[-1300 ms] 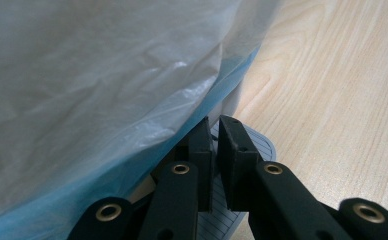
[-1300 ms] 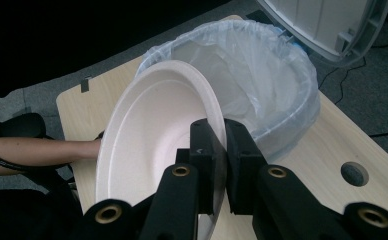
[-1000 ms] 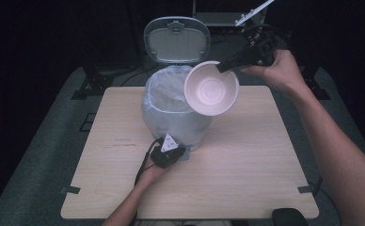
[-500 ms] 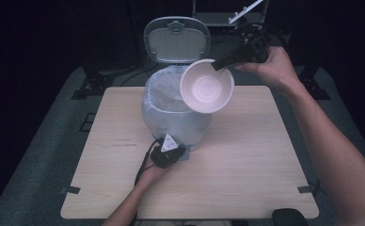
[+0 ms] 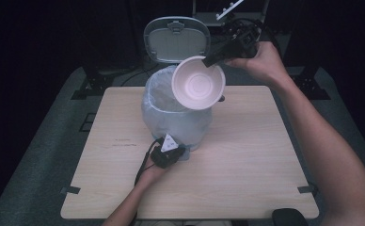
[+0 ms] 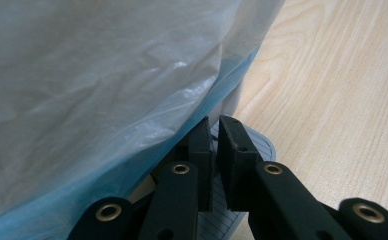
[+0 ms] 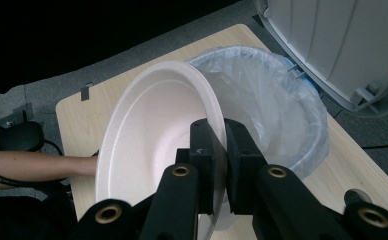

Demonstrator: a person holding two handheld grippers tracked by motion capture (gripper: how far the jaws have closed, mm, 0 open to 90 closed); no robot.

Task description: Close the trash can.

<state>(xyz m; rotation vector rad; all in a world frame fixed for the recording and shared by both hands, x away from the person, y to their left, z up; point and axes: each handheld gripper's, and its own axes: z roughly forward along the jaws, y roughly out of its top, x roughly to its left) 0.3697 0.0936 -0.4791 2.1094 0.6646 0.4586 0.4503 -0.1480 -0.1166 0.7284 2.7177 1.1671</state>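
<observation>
A white paper bowl point(image 5: 198, 84) hangs tilted over the mouth of a small bin point(image 5: 176, 117) lined with a clear plastic bag. My right gripper point(image 5: 213, 59) is shut on the bowl's rim from the far right; in the right gripper view the jaws point(image 7: 222, 135) pinch the rim of the bowl point(image 7: 152, 130) above the bag-lined opening point(image 7: 277, 100). The bin's grey lid point(image 5: 176, 40) stands open behind. My left gripper point(image 5: 173, 150) sits at the bin's near base, jaws together point(image 6: 217, 130) on the ribbed grey pedal point(image 6: 262, 145), under the bulging bag point(image 6: 107, 75).
The bin stands on a light wooden table point(image 5: 246, 160) with bare surface to its left, right and front. Dark stands and cables point(image 5: 124, 70) lie beyond the table's far edge. A person's left forearm point(image 7: 37, 167) lies along the near side.
My right gripper has carried the bowl leftward, from beside the bin's right rim to over its opening. The left gripper has stayed at the bin's base.
</observation>
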